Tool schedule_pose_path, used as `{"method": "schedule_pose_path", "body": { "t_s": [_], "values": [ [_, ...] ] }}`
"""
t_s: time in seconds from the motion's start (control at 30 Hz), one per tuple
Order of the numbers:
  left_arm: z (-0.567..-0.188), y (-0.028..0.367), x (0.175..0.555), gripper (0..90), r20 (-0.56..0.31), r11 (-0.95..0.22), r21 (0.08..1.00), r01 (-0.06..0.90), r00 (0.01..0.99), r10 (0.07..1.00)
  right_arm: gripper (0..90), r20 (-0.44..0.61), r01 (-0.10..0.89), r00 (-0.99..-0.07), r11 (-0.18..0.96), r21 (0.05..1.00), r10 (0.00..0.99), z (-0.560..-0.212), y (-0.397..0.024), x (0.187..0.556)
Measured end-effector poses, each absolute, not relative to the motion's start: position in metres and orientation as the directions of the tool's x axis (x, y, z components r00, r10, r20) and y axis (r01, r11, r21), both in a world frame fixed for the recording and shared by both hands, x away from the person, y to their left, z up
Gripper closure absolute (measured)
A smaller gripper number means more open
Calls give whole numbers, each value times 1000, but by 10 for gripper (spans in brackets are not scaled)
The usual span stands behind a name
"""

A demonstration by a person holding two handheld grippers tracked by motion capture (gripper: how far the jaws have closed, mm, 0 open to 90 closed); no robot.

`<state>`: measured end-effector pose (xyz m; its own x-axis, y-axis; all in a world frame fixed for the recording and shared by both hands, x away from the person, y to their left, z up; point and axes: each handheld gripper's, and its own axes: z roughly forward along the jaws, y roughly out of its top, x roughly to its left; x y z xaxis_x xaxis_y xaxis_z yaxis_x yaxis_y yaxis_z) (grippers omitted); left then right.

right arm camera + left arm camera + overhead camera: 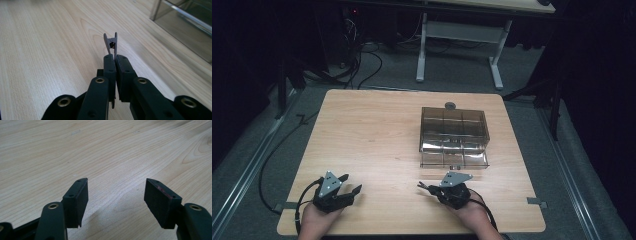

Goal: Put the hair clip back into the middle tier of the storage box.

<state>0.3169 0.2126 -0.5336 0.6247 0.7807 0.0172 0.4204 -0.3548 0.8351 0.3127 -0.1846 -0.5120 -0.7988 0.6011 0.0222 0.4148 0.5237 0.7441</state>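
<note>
My right gripper (115, 58) is shut on a small dark clip (111, 43), whose two prongs stick out beyond the fingertips just above the wood. In the high view that gripper (430, 189) lies near the table's front edge and points left, with the clip (421, 185) at its tip. To its far right stands a smoky clear compartment box (454, 131) with its lower drawer (454, 159) pulled out a little; a corner of the box (185, 20) is visible in the right gripper view. My left gripper (353, 182) rests at the front left, jaws wide apart over bare wood (116, 187).
The wooden table (372, 130) ends just behind both hands. A small dark round object (450, 105) sits behind the box. Beyond the table are a white desk frame (459, 45) and floor cables (362, 60).
</note>
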Motion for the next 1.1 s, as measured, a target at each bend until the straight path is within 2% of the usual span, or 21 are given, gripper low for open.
{"method": "schedule_pose_path", "body": {
  "t_s": [0.63,1.1],
  "values": [
    [-534,212,317,365,19,-359,832,423,625,780,869,31,508,-683,445,737,729,-517,-253,301],
    [-534,213,317,367,18,-356,834,421,625,780,866,41,524,-695,466,713,718,-527,-246,301]
  ]
}}
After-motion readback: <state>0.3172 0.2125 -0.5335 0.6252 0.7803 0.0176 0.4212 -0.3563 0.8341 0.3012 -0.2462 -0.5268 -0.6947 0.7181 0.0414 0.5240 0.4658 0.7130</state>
